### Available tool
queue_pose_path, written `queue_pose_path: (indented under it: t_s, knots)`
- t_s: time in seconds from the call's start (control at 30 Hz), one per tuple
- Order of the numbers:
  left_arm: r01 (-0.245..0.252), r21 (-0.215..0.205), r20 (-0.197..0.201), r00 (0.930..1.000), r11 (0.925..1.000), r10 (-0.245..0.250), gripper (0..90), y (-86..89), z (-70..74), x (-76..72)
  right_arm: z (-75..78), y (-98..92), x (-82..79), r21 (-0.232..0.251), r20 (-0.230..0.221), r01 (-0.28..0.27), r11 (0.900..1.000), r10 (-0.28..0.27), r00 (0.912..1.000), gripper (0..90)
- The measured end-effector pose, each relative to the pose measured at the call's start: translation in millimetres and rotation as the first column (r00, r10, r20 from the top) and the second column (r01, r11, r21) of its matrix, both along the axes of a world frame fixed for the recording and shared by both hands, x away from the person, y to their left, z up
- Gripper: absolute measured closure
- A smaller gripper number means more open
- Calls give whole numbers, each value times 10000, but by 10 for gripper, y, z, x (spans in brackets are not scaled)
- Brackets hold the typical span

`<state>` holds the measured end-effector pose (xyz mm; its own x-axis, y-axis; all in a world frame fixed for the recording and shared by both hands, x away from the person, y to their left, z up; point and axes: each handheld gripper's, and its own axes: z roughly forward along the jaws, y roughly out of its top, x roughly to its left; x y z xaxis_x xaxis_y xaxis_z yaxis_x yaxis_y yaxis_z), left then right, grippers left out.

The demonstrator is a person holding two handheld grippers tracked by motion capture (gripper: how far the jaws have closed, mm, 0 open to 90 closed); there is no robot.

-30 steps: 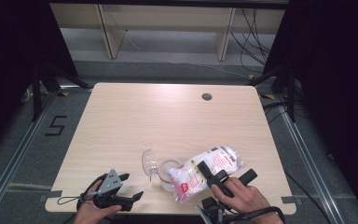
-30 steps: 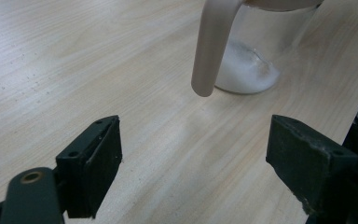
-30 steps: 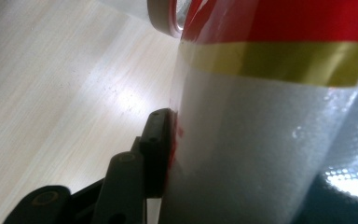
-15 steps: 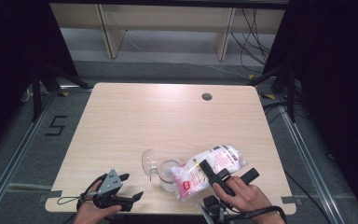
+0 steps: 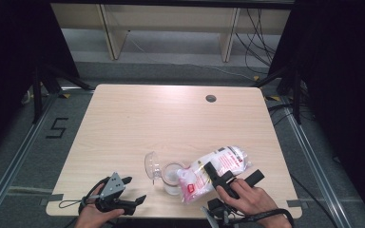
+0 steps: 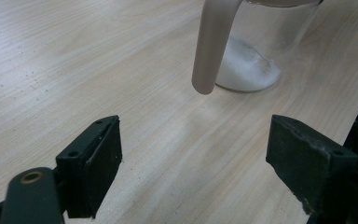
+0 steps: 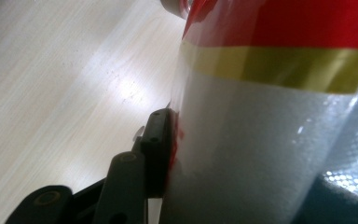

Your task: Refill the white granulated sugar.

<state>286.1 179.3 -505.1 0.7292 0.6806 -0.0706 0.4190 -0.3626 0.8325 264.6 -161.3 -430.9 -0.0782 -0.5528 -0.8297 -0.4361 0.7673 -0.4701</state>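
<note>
1. Pale wood-grain table (image 5: 171,118) stands in a dark room, with shelving and cables on the floor beyond its far edge; the work sits at the near edge, close to the person.
2. Taking the clear jar (image 5: 173,176) as landmark: the left gripper (image 5: 133,192) rests on the table just to the near left of it, jaws spread wide and empty. In the left gripper view the jar (image 6: 261,51) stands ahead and a little right of the gap between those jaws, its pale handle (image 6: 213,44) hanging down on the side facing them.
3. Right gripper (image 5: 233,178) lies to the jar's right, clamped across the plastic bag (image 5: 214,168); in the right gripper view one black pad presses into the bag's (image 7: 270,140) white side.
4. Long axis of the bag runs from far right down to near left, its red-printed mouth end tilted over the jar's rim. The right hand (image 5: 249,199) is the one carrying the pour; the left is nearer the jar's handle and, I judge, placed to steady it.
5. White powder lies in a shallow layer on the jar's bottom; the bag looks well filled with the same white grains.
6. Hinged clear lid (image 5: 150,164) stands open on the jar's far left.
7. Farther off, a round dark grommet (image 5: 211,98) sits in the table well beyond the jar.
</note>
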Motion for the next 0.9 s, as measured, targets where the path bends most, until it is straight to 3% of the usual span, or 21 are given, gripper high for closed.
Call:
queue_pose_path:
  t_s: [0.27,0.9]
  knots:
    - [-38,-143,2,10000,9999,38,179,-9,3,-10,12,13,9,-69,97,-26,10000,27,9999,624]
    - [77,-51,-29,10000,10000,-77,179,0,11,-7,56,51,2,-497,279,75,9987,-62,9996,626]
